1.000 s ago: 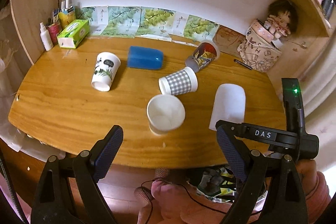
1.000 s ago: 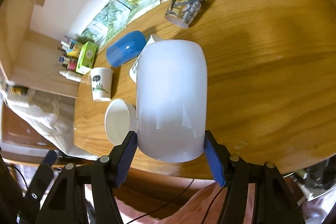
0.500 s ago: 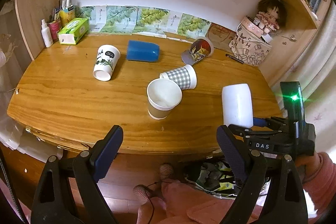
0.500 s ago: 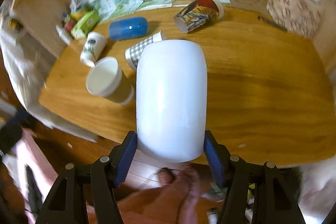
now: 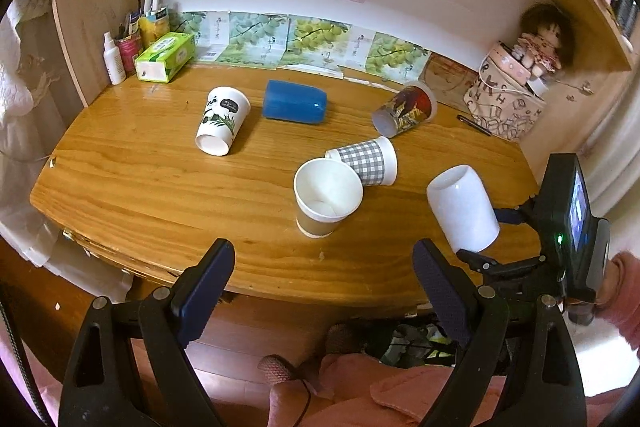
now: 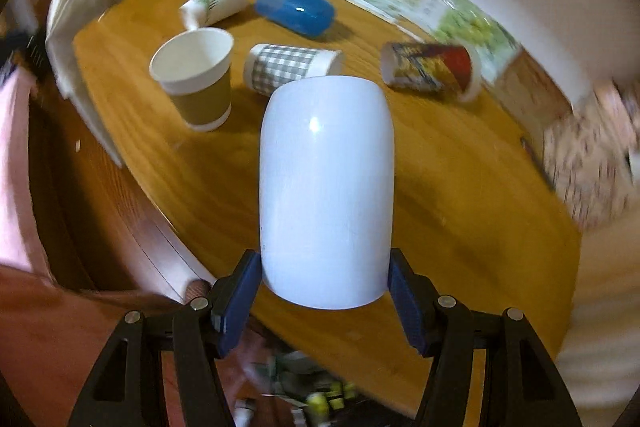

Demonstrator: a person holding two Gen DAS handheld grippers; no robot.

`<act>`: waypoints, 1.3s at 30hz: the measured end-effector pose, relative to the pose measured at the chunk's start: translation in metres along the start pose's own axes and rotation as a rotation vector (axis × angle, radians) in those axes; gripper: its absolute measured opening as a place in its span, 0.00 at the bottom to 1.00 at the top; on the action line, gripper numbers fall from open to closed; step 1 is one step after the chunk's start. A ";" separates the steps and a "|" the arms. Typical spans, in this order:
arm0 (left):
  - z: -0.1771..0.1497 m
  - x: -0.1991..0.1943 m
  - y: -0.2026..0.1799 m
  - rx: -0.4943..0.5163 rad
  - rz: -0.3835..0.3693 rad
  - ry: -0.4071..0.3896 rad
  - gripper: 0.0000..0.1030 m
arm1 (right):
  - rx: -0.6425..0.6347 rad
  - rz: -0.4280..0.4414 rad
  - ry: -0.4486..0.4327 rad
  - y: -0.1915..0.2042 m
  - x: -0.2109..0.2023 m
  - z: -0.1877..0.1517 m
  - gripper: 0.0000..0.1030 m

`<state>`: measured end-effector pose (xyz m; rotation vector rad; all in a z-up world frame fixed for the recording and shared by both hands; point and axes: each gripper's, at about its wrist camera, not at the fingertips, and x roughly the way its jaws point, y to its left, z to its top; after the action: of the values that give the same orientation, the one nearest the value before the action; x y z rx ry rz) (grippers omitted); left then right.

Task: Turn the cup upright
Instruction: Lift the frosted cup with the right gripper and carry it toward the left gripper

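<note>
Beside the brown-sleeved white cup (image 5: 326, 197) lies a grey-checked one (image 5: 366, 159); behind it a plain blue cup (image 5: 294, 102). The held cup (image 6: 325, 187) is plain white, the fingers' pads (image 6: 239, 301) blue.

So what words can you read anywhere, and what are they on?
"H": loose letters printed over the patterned bag; its other letters are unclear.
Panda cup, dark label: too small to read.
Grape posters: writing too small.
Green tissue box: too small.
Right wrist view: everything blurred.
</note>
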<state>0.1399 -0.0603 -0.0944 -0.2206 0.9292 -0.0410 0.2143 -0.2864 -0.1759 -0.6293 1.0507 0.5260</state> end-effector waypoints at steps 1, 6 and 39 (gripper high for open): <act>0.001 0.002 -0.002 -0.002 0.003 0.000 0.90 | -0.049 -0.007 -0.009 0.000 0.000 0.001 0.62; 0.002 0.014 -0.013 0.004 0.037 0.020 0.90 | -0.319 -0.042 -0.049 0.006 0.004 0.007 0.62; -0.007 0.090 -0.072 0.028 0.115 0.150 0.90 | -1.672 -0.168 -0.397 0.009 0.058 -0.036 0.62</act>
<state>0.1926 -0.1435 -0.1551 -0.1388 1.0884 0.0363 0.2094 -0.2994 -0.2438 -1.9275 -0.0550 1.2907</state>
